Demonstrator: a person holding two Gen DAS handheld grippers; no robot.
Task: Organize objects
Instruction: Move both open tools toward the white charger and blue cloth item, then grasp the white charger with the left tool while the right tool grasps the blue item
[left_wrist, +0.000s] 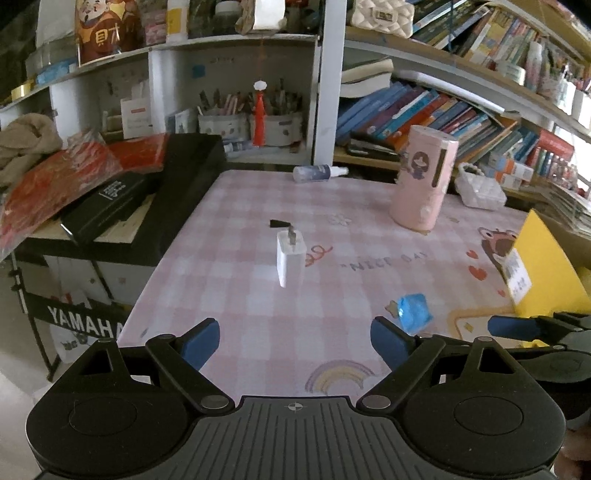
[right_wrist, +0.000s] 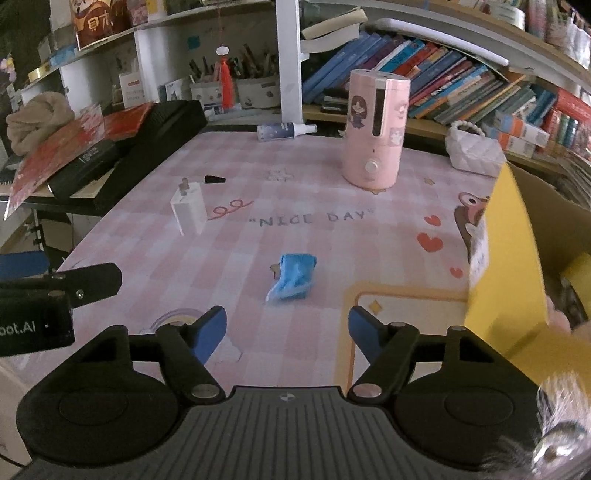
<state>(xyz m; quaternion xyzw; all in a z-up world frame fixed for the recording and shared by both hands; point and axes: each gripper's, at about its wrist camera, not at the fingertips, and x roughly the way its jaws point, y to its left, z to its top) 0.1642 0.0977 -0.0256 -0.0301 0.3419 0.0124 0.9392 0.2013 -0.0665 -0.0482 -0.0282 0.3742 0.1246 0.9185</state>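
A: Blue packet lies loose mid-surface, just ahead of your right gripper, probably lined up for a pick; its fingers stand apart, empty.

B: And your left gripper?

A: Spread wide, holding nothing, aimed at the upright white charger. The yellow box is cut off; its contents are hard to make out.

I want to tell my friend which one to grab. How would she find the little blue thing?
Start at the pink checked tablecloth with "NICE DAY" printed on it. Just below those words, towards the camera, lies the crumpled blue packet, well apart from the upright white charger and tall pink humidifier. It is the only blue, squashed-looking thing there.
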